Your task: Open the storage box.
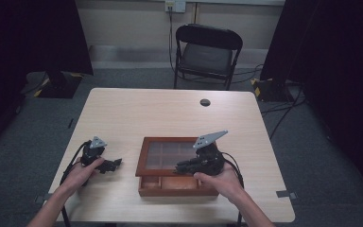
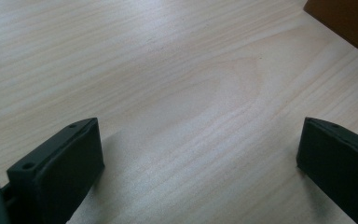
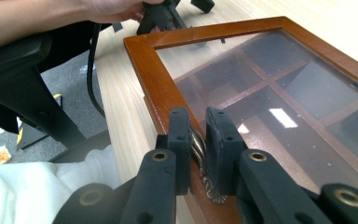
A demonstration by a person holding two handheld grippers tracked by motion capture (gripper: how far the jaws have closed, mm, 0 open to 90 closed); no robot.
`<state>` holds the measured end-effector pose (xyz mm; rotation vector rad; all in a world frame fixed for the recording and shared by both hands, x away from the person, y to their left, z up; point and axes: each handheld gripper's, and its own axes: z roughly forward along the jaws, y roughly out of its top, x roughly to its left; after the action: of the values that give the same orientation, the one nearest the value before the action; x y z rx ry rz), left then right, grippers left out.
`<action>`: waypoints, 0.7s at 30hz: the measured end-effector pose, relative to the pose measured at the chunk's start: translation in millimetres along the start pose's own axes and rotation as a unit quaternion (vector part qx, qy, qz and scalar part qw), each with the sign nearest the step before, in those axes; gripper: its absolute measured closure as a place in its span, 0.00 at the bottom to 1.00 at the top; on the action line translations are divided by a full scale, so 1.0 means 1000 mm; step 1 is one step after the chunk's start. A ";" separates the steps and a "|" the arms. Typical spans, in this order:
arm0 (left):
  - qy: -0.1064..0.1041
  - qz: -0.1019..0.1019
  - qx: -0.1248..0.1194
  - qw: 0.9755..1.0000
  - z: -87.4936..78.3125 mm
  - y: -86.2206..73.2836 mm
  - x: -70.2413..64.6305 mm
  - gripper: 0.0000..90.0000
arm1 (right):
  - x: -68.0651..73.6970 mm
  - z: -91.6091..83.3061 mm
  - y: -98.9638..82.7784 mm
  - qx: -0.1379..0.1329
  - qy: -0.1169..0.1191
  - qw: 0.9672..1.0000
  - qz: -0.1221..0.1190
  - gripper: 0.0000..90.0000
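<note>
Brown wooden box (image 1: 177,163) with glass lid over compartments, right hand-held gripper (image 3: 198,140) pinching its metal handle (image 3: 199,150), left hand-held gripper (image 2: 200,163) spread wide over pale surface (image 2: 168,70)

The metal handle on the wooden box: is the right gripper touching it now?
Touching. In the right gripper view, the right gripper is closed on the metal handle at the wooden box front edge.

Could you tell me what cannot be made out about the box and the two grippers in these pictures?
- Wooden box compartments: the high view is too small and dim, and in the right gripper view the glass lid reflects, so contents cannot be told.
- Metal handle: mostly hidden between the right hand-held gripper jaws.
- Left hand-held gripper: the wooden box is cut off by the view's corner.
</note>
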<state>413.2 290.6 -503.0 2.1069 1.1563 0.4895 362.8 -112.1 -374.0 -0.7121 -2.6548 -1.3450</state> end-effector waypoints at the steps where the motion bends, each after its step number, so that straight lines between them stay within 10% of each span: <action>1: 0.000 0.000 0.000 1.000 0.000 0.000 0.000 0.00 | 0.000 0.000 0.000 0.000 0.000 1.000 0.000 0.90; 21: 0.000 0.000 0.000 1.000 0.000 0.000 0.000 0.00 | -0.005 -0.011 0.018 -0.002 0.000 1.000 0.009 0.90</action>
<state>413.2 290.6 -503.0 2.1065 1.1565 0.4894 373.3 -113.3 -355.1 -0.7340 -2.6403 -1.3457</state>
